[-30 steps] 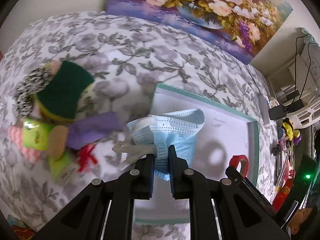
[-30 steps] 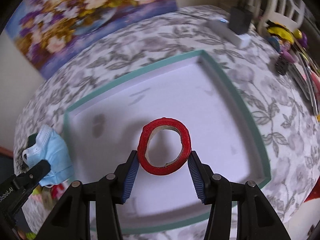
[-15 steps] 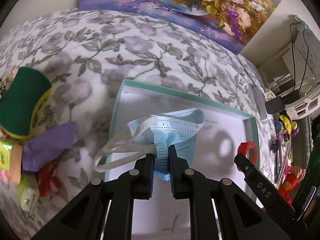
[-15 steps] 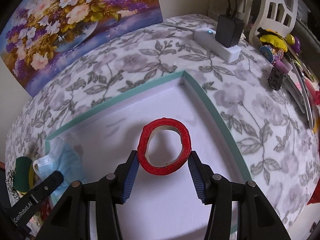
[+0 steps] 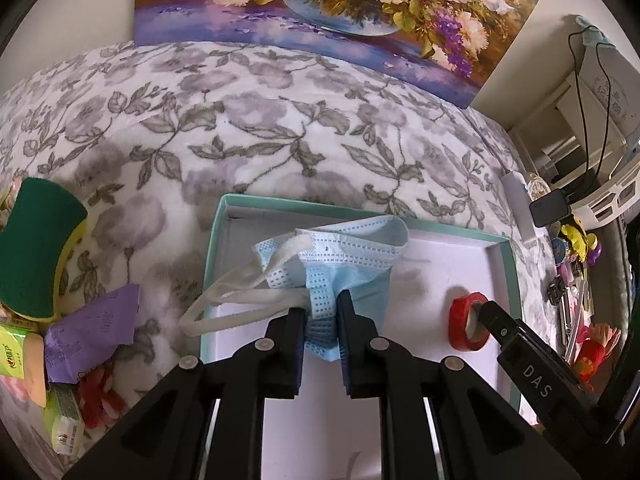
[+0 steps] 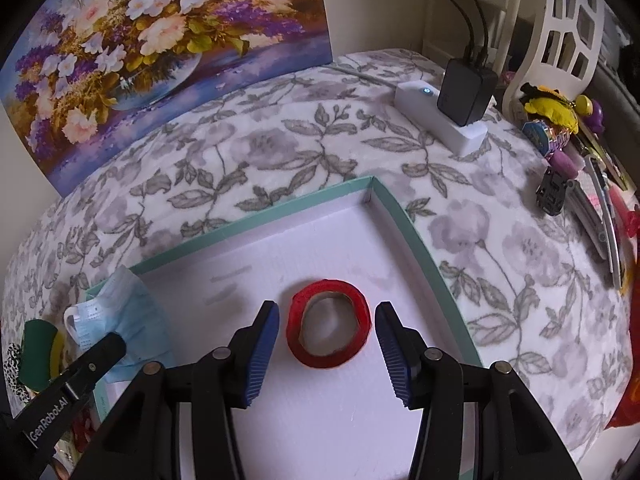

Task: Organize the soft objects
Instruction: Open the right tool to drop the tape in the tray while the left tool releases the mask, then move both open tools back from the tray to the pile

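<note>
Since a second ago you have carried the blue face mask [image 5: 352, 268] in from the heap of soft things on the left to over the tray [image 5: 214, 248], and the red tape roll [image 6: 330, 330] that was pinched in your right hand-held gripper [image 6: 326, 330] now lies flat on the tray floor, free of both pads. That gripper stands wide, its 2 blue pads either side of the roll with a gap on each side, pointing steeply down. Your left hand-held gripper [image 5: 322, 320] also tilts steeply down; its jaws are narrow and just opening, with a fold of the mask between them, the pads not plainly free of it. The mask's body hangs over the tray's left part, its white ear loops [image 5: 240, 304] trailing across the teal rim. The green sponge [image 5: 36, 248], purple packet [image 5: 94, 332] and tissue packs [image 5: 18, 356] stay on the floral-covered desk [image 5: 280, 128], left of the tray.
</note>
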`<state>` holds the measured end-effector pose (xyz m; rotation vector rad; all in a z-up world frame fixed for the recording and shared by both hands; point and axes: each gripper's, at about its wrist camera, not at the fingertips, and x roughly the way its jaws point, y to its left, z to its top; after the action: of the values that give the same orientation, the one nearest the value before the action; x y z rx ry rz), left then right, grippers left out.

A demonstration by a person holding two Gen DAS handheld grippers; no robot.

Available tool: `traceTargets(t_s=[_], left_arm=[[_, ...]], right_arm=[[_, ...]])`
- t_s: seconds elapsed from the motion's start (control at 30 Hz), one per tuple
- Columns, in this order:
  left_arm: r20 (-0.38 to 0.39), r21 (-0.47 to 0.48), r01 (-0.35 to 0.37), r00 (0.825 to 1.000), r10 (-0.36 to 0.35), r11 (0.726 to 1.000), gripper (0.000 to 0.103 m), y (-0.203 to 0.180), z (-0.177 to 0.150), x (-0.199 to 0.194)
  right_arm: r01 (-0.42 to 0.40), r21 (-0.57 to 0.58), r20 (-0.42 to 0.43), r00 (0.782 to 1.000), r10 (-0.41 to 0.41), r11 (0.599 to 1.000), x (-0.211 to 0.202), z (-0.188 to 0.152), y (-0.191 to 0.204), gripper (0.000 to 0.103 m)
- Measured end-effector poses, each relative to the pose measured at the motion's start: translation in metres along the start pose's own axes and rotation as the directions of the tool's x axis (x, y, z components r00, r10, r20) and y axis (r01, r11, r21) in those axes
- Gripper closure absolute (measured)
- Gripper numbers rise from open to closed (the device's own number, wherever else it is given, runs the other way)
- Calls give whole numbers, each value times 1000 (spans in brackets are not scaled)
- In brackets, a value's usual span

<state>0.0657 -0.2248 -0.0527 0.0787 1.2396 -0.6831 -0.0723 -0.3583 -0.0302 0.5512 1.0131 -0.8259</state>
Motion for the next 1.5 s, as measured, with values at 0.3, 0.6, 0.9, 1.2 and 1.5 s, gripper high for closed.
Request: traceTargets(t_s=[0.3,0.6,0.9,1.2,1.5], left_arm=[[15,9,-29,999,29,1000,54,-3,4,-15],[50,-48,-124,991,126,991,15,16,7,-25],[85,-85,-241,965,248,967,1,38,7,-29],[100,-69,-285,952,290,956,1,41,6,-36],[120,-60,-314,940,319,948,1,43,1,-55]], right_arm=[[-27,-5,-9,1000,27,1000,-10,3,1,30],[-20,-22,-26,999,20,1000,-10,3,3,0],[-21,-50,-36,999,19,999,-10,2,8,0],[-53,-59,-75,996,48,997,-15,-3,15,0],[-28,-133,-66,998,19,991,-24,-16,31,0]])
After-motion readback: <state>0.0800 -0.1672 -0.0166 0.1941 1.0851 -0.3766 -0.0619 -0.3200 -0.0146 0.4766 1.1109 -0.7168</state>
